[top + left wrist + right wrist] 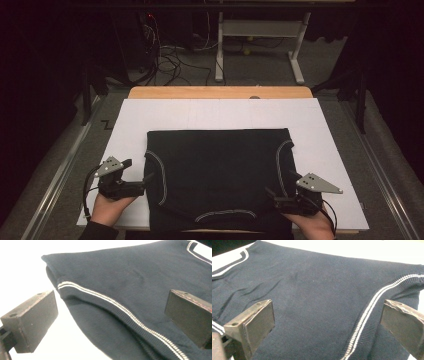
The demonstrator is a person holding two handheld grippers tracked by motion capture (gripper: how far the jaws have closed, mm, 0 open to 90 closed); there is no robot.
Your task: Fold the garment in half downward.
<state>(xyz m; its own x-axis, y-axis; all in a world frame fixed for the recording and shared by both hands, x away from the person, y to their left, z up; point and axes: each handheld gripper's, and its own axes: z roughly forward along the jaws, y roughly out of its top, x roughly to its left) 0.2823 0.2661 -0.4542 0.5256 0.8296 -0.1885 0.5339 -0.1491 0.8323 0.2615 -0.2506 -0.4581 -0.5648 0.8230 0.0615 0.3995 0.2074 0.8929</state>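
A dark knit garment with white striped trim lies folded flat on a white sheet. My left gripper sits at the garment's left edge, pointing right, jaws open. In the left gripper view the garment and its striped seam lie between the wide-apart jaws of my left gripper, untouched. My right gripper rests at the garment's near right corner, pointing left, also open. The right gripper view has the cloth spread under the open right gripper, a white stripe running near its right jaw.
The white sheet covers a wooden table whose far edge shows. Behind it stand a white desk frame and tangled cables on the floor. Metal rails run along both sides of the table.
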